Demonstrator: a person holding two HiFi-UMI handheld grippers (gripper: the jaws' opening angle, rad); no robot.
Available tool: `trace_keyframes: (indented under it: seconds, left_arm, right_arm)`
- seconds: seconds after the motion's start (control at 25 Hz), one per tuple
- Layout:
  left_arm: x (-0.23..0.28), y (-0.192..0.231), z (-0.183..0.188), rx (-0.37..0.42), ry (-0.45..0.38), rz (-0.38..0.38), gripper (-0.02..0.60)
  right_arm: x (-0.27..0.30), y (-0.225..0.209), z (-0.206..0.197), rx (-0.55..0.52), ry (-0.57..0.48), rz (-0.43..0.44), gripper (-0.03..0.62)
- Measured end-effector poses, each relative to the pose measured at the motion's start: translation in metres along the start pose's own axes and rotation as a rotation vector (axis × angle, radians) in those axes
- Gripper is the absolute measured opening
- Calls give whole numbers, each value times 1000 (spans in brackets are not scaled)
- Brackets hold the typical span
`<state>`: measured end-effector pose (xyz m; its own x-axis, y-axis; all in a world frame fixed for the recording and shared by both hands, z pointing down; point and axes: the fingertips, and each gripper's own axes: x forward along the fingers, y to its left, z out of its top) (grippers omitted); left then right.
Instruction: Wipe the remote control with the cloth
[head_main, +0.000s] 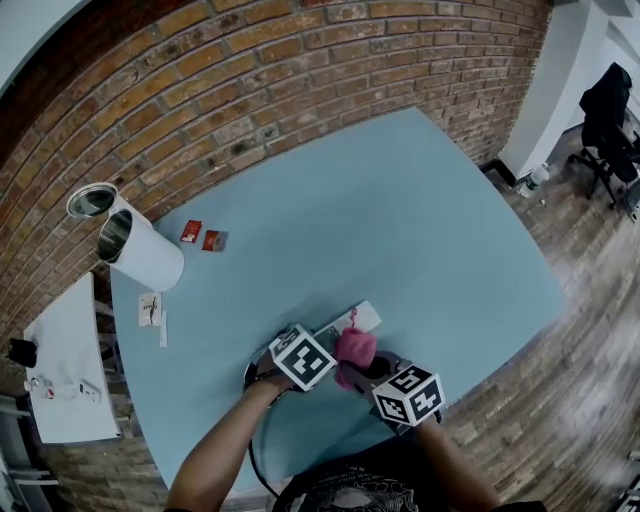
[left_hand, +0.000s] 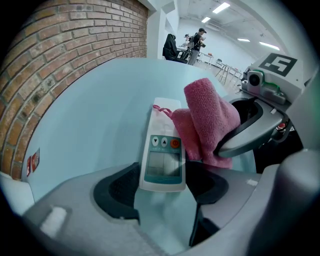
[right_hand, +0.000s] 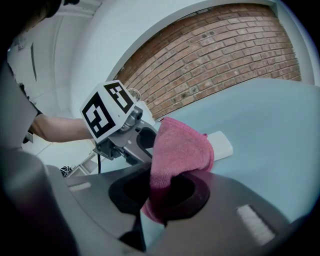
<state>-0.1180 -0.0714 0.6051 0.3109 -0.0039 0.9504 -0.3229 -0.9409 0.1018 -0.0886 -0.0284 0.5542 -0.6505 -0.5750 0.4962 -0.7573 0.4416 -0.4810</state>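
One broad, pale blue surface fills the middle of the head view. A brick wall curves across the top of the frame and a wooden floor runs down the right side. At the left edge of the surface a white cylindrical container lies tilted, its open mouth turned toward the upper left.

At lower centre, a person's two forearms reach in from the bottom of the frame, each with a claw. The left claw points steeply down. Its jaws stand wide and clamp the near end of the remote control, one dark pad against each long edge. The remote lies flat on the surface with its screen and buttons facing up, and its far end points toward the upper right of the head view. The right claw comes in from the right, its jaws pinched on a pink cloth. The cloth bunches up out of the jaws and rests against the upper half of the remote, just beyond the buttons.

Two small red packets lie side by side at the upper left of the surface, near the container and well apart from the claws.
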Motion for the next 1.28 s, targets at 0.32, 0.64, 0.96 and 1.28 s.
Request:
trace_keyframes:
  seconds: [0.32, 0.64, 0.96, 1.28]
  left_arm:
    - [1, -3, 1, 15, 10, -4, 295]
    - [0, -2, 1, 15, 9, -5, 296]
    - [-1, -3, 2, 2, 46, -1, 295]
    - [0, -2, 1, 2, 95, -6, 295]
  right_arm:
    - [-6, -13, 45, -71, -8, 42, 66]
    - [23, -16, 91, -248, 34, 117, 66]
    - [70, -12, 109, -402, 107, 217, 66]
    - [96, -18, 98, -471, 178, 289, 66]
